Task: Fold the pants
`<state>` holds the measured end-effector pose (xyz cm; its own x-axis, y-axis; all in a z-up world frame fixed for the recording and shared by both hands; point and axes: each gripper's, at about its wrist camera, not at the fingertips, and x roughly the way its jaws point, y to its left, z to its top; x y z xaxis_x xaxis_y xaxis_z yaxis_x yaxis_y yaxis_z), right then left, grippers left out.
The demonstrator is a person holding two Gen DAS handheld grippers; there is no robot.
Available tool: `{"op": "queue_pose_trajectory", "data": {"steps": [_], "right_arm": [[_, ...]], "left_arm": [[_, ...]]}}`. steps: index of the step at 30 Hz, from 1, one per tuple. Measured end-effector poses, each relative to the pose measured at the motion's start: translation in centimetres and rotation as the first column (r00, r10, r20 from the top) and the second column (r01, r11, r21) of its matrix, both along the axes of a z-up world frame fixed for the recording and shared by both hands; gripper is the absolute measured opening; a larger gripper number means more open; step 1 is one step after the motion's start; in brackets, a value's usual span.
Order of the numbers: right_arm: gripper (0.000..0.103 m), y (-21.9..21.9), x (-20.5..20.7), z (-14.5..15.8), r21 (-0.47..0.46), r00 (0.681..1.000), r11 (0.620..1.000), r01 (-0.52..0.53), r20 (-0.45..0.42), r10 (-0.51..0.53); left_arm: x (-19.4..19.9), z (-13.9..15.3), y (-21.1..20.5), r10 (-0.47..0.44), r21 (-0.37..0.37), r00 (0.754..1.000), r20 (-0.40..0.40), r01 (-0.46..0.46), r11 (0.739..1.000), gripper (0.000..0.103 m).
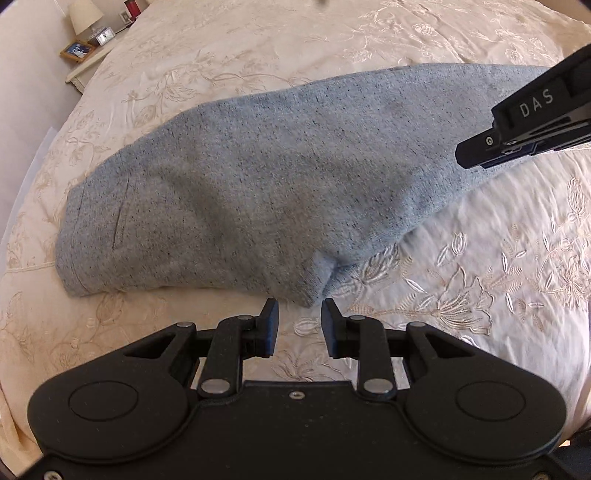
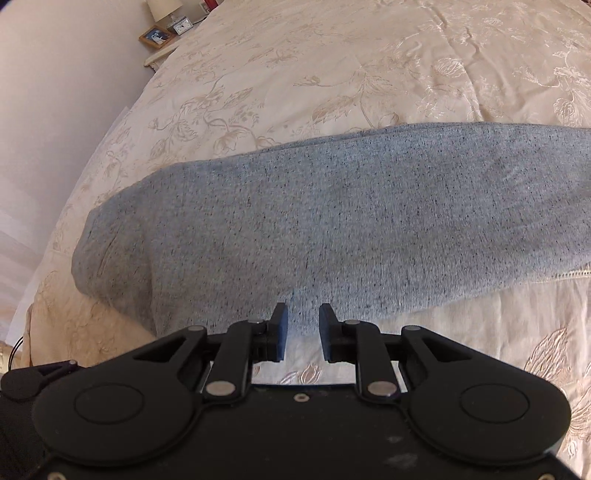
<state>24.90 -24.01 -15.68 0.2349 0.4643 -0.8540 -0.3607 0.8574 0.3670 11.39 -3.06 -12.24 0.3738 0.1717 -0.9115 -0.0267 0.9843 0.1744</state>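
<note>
A: Progress check. The pants (image 1: 236, 192) lie across the bed (image 1: 295, 40), laid lengthwise, one leg apparently stacked on the other. Waistband end to the left, a slit pocket showing near it. I'd judge the first fold done, leg onto leg.

B: Agreed. What's left, by my read: folding the length over, once or twice. The leg end runs out of both views to the right, so I can't say how it lies there.

A: Left claw (image 1: 300, 314): parted to a moderate gap, nothing between the pads, sitting just short of the crotch point at the near edge. Empty.

B: Right claw (image 2: 302, 319): same moderate gap, empty, tips over the near edge of the cloth. Touching or just above, can't tell. In the left wrist view its black body enters from the upper right, over the leg portion.

A: Materials. Pants: heathered grey-blue knit, dark flecks, soft and thick-looking, sweatpant fleece I'd guess. Rounded edges, slight bunching at the crotch.

B: Bedspread: cream, satiny sheen, raised floral embroidery, some wrinkling farther back. Likely slippery under the knit, so the cloth may slide when pulled.

A: Background: nightstand with a lamp (image 1: 85, 14), a small clock (image 1: 105, 36), a framed picture (image 1: 77, 50).
</note>
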Motion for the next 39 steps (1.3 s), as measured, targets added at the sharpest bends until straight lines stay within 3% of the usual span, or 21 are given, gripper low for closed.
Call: {"op": "queue_pose_trajectory", "data": {"steps": [9, 13, 17, 19, 21, 22, 23, 24, 26, 28, 31, 34, 39], "right_arm": [[0.022, -2.0, -2.2, 1.5, 0.02, 1.0, 1.0, 0.013, -0.016, -0.013], [0.022, -2.3, -2.6, 1.4, 0.025, 0.999, 1.0, 0.017, -0.034, -0.016], [0.022, -2.3, -3.0, 1.2, 0.026, 0.998, 0.999, 0.021, -0.052, -0.02], [0.022, -2.2, -3.2, 1.1, 0.027, 0.999, 0.999, 0.019, -0.051, -0.017], [0.022, -2.1, -3.2, 1.0, 0.025, 0.999, 1.0, 0.016, -0.05, -0.015], [0.022, -2.0, -3.2, 0.9, 0.025, 0.998, 1.0, 0.016, -0.053, -0.015], [0.022, -1.9, -3.2, 0.7, 0.025, 0.998, 1.0, 0.017, -0.059, -0.015], [0.022, -1.7, -3.2, 0.5, 0.025, 0.998, 1.0, 0.017, -0.065, -0.016], [0.022, -1.4, -3.1, 0.2, 0.023, 0.997, 1.0, 0.012, -0.075, -0.01], [0.022, -0.7, -2.9, -0.2, 0.026, 0.996, 1.0, -0.005, -0.085, 0.007], [0.025, 0.3, -2.5, -0.9, 0.049, 0.992, 0.999, -0.009, -0.121, 0.015], [0.028, 2.1, -2.5, -1.5, 0.07, 0.989, 0.997, -0.017, -0.146, 0.027], [0.029, 6.6, -4.3, -1.7, 0.091, 0.983, 0.987, -0.135, -0.113, 0.145]], "left_arm": [[1.8, -1.9, -1.0, 0.094, 0.078, 0.996, 0.011, -0.094, 0.993, 0.038], [2.7, -4.2, -1.4, 0.074, 0.155, 0.997, -0.033, -0.068, 0.985, 0.039], [2.9, -4.1, -2.0, 0.069, 0.215, 0.998, -0.006, -0.066, 0.974, 0.038], [2.7, -3.0, -1.4, 0.103, 0.191, 0.994, 0.031, -0.107, 0.976, 0.024], [2.3, -1.7, -0.7, 0.14, 0.189, 0.988, 0.06, -0.149, 0.971, 0.02], [2.2, -1.5, -0.2, 0.174, 0.216, 0.983, 0.055, -0.182, 0.959, 0.003], [2.0, -1.6, 0.5, 0.228, 0.256, 0.973, 0.044, -0.232, 0.938, 0.002], [1.7, -2.1, 1.7, 0.286, 0.258, 0.958, 0.022, -0.282, 0.924, 0.002], [1.1, -3.1, 4.4, 0.365, 0.172, 0.93, -0.045, -0.352, 0.92, 0.002], [0.0, -2.9, 6.1, 0.396, 0.122, 0.917, -0.04, -0.389, 0.913, 0.002], [-1.2, -2.1, 6.6, 0.345, 0.085, 0.938, -0.015, -0.343, 0.936, 0.015], [-1.6, -1.5, 6.4, 0.314, 0.088, 0.949, -0.006, -0.313, 0.946, 0.015], [-1.4, -0.8, 6.6, 0.283, 0.065, 0.959, -0.009, -0.282, 0.957, 0.017]]}}
